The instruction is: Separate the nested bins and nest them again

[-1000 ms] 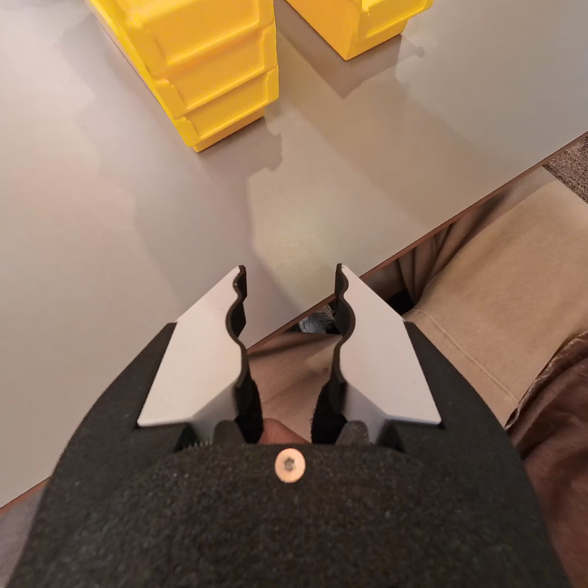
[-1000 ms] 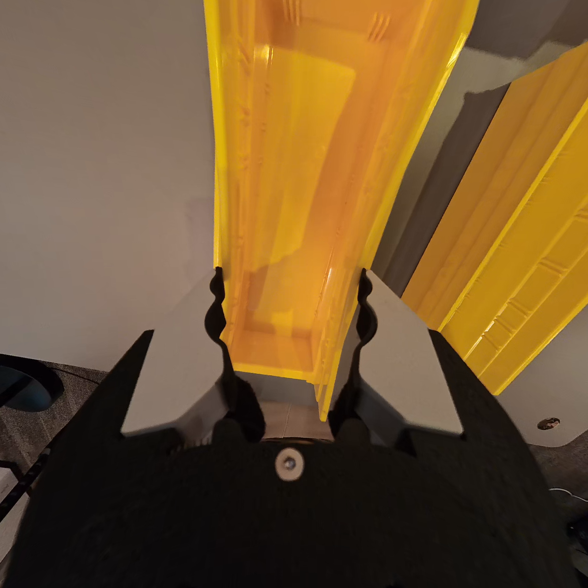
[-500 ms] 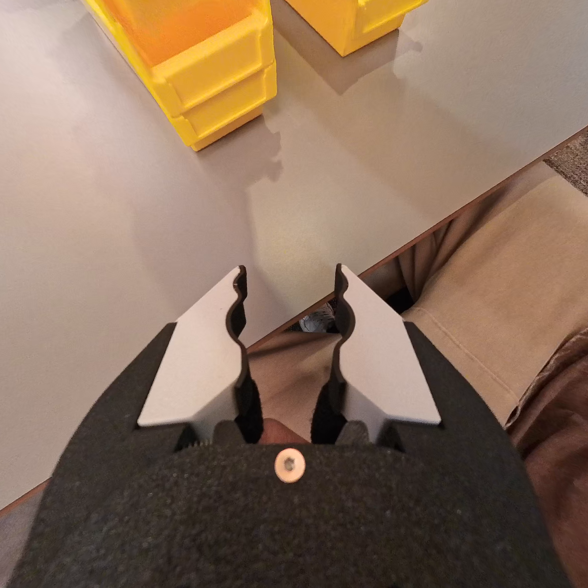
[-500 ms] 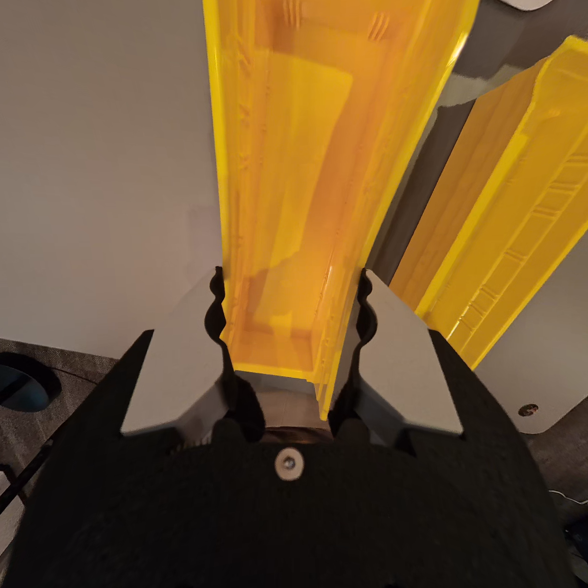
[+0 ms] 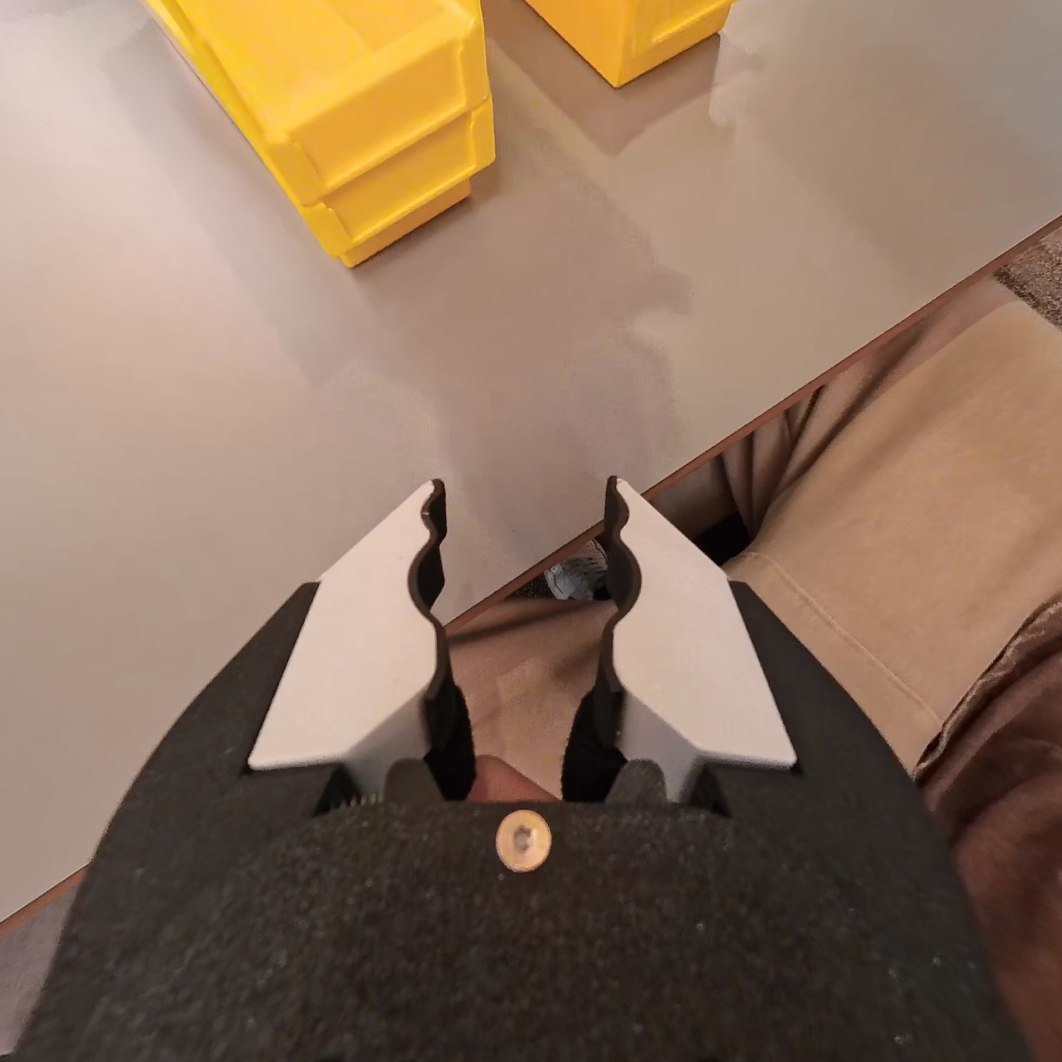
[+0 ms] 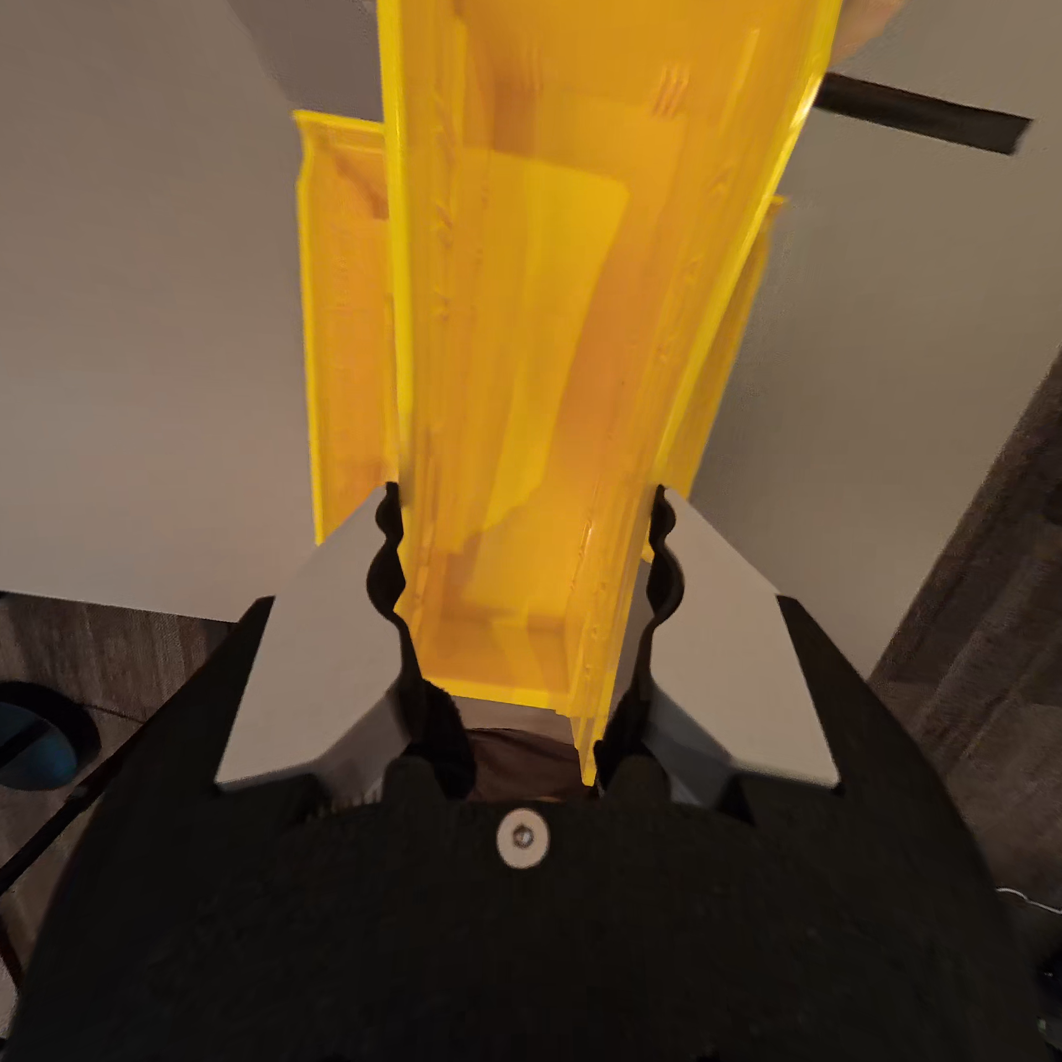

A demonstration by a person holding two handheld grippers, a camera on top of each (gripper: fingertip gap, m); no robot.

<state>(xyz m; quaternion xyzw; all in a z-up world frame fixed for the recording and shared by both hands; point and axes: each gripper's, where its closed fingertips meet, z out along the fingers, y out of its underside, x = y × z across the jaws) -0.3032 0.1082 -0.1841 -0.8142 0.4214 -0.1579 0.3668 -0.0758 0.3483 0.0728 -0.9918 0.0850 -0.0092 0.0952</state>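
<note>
My right gripper [image 6: 524,488] is shut on the near end of a yellow bin [image 6: 546,287] and holds it lengthwise, open side up. It hangs right over another yellow bin [image 6: 339,316] that lies on the grey table [image 6: 143,345] and shows on both sides of it. I cannot tell whether the two touch. In the left wrist view a stack of two nested yellow bins [image 5: 356,132] stands at the far left and a single yellow bin [image 5: 626,34] at the far right. My left gripper [image 5: 523,488] is open and empty, above the table's near edge.
A seated person's tan trouser legs [image 5: 862,517] are under the table edge [image 5: 747,425] at the right. In the right wrist view, dark floor [image 6: 977,574] lies past the table's right edge, and a blue thing [image 6: 29,741] lies on the floor at the lower left.
My right gripper has swung with its bin; the bin that was to its right now lies under it. The stack in the left view shows two lips, not three. The left gripper has not moved.
</note>
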